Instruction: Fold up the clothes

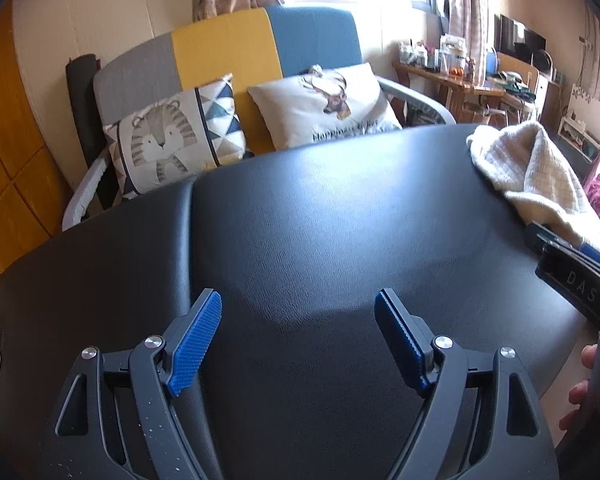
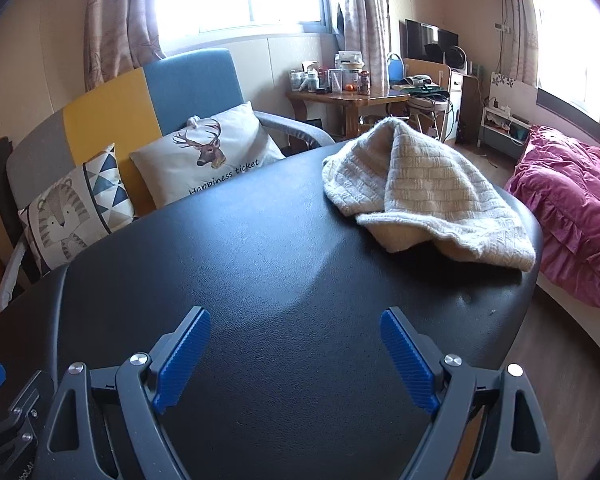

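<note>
A cream knitted garment [image 2: 424,188] lies bunched at the far right corner of the black padded table [image 2: 260,260]; in the left wrist view the garment [image 1: 528,168] shows at the right edge. My left gripper [image 1: 298,312] hovers open over the bare black table [image 1: 300,220], nothing between its blue pads. My right gripper [image 2: 296,332] is open too, over the table's near side, well short of the garment. The right gripper's body [image 1: 580,280] enters the left wrist view from the right, with a hand's fingers [image 1: 584,376] below it.
A sofa with a tiger cushion [image 1: 172,140] and a deer cushion [image 2: 208,156] stands behind the table. A pink quilted bed [image 2: 572,208] lies to the right, past a strip of wood floor. A cluttered wooden desk [image 2: 348,96] stands at the back.
</note>
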`<action>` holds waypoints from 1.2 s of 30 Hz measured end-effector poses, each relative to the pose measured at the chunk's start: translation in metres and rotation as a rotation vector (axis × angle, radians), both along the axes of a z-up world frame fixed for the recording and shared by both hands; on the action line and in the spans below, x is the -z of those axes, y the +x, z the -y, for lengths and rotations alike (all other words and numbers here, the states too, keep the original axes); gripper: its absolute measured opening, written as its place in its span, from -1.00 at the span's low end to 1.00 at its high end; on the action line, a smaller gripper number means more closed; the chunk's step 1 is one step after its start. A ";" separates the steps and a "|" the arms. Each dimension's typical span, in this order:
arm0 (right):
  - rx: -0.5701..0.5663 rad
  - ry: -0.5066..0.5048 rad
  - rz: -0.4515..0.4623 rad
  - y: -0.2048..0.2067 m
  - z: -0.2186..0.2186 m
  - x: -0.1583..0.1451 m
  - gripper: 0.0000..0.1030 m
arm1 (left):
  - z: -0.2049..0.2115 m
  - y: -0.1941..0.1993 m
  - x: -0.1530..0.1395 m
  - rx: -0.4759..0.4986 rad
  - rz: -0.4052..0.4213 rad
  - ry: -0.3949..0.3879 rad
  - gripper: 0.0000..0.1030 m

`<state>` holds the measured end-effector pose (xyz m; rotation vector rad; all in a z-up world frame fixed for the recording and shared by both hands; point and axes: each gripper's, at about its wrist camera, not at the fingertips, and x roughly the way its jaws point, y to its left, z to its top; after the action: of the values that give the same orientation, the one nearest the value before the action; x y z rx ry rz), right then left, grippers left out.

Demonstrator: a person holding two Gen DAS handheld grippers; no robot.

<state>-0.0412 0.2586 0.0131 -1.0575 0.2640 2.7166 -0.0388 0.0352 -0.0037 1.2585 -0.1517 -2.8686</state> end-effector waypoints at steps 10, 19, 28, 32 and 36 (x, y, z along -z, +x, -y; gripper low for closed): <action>-0.005 0.008 -0.004 0.000 0.005 0.000 0.73 | 0.003 0.002 0.003 0.000 -0.006 -0.019 0.59; 0.000 -0.001 0.001 -0.004 0.001 0.002 0.73 | -0.003 0.003 0.007 0.015 0.003 -0.009 0.59; -0.004 -0.001 0.001 -0.011 -0.004 0.004 0.73 | -0.009 0.000 0.018 0.023 0.037 -0.014 0.59; 0.003 0.014 0.007 -0.016 -0.010 0.007 0.73 | -0.012 -0.002 0.024 0.031 0.062 -0.024 0.59; 0.017 0.046 0.020 -0.023 -0.019 0.015 0.73 | -0.011 -0.004 0.029 0.021 0.080 -0.045 0.59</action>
<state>-0.0646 0.2779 -0.0021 -1.0639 0.2056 2.6827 -0.0426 0.0464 -0.0331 1.3721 -0.2307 -2.8161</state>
